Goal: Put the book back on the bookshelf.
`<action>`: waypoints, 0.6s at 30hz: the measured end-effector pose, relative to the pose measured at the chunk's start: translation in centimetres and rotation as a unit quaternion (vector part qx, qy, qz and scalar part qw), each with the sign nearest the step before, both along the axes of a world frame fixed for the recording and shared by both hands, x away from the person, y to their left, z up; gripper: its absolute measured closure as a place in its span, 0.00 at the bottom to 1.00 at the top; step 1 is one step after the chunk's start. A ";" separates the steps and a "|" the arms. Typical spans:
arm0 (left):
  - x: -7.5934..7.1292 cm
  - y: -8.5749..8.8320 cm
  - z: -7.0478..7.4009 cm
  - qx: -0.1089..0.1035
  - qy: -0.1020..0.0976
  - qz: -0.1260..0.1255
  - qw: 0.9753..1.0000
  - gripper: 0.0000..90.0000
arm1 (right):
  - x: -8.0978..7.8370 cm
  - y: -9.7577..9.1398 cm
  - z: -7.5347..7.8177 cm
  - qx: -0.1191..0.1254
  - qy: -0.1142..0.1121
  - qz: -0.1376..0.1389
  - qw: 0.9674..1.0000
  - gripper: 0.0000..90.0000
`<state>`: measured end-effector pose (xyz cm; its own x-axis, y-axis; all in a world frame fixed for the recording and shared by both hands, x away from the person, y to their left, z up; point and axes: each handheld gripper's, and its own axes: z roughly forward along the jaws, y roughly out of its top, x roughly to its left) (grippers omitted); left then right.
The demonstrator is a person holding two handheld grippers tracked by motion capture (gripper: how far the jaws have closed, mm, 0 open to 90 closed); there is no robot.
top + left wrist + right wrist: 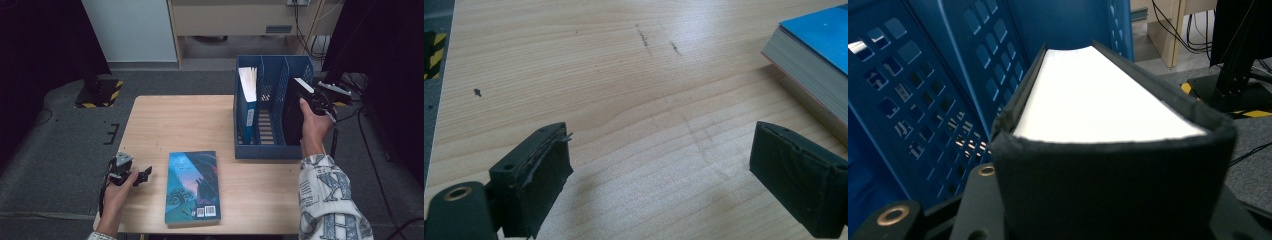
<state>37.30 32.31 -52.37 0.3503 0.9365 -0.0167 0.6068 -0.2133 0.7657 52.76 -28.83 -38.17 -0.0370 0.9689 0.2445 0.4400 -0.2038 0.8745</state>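
My right gripper is shut on a thick black-covered book, held upright with its lower part inside the right compartment of the blue file rack. In the right gripper view the black book shows its white page edge, with the rack's perforated divider just beside it. A blue book with white pages stands in the rack's left compartment. A teal-covered book lies flat on the table. My left gripper rests open on the wood to its left, jaws wide with nothing between them, the teal book's corner ahead.
The wooden table sits on grey carpet. A black stand with cables rises right of the rack. A yellow-black striped base lies on the floor at the far left.
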 end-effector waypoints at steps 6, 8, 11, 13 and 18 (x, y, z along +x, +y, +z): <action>0.0 0.0 0.0 -0.003 -0.001 0.001 1.000 0.10 | 0.5 0.4 -0.6 -0.006 -0.002 -0.005 1.000 0.59; 0.0 0.0 0.0 0.001 0.000 -0.001 1.000 0.10 | 0.7 0.4 -0.7 -0.004 -0.002 -0.009 1.000 0.59; 0.0 0.0 0.0 -0.003 -0.002 0.001 1.000 0.10 | 1.0 0.4 -0.7 -0.004 0.000 -0.010 1.000 0.59; 0.0 0.0 0.0 0.000 0.000 -0.001 1.000 0.10 | 1.1 0.4 -0.9 -0.004 -0.002 -0.012 1.000 0.59; 0.0 0.0 0.0 0.002 0.000 -0.003 1.000 0.10 | 1.4 0.5 -1.0 -0.005 -0.004 -0.012 1.000 0.58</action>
<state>37.33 32.33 -52.35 0.3555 0.9346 -0.0136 0.6063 -0.2195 0.7644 54.11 -28.34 -39.13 -0.0153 0.9722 0.2336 0.4289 -0.2047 0.8799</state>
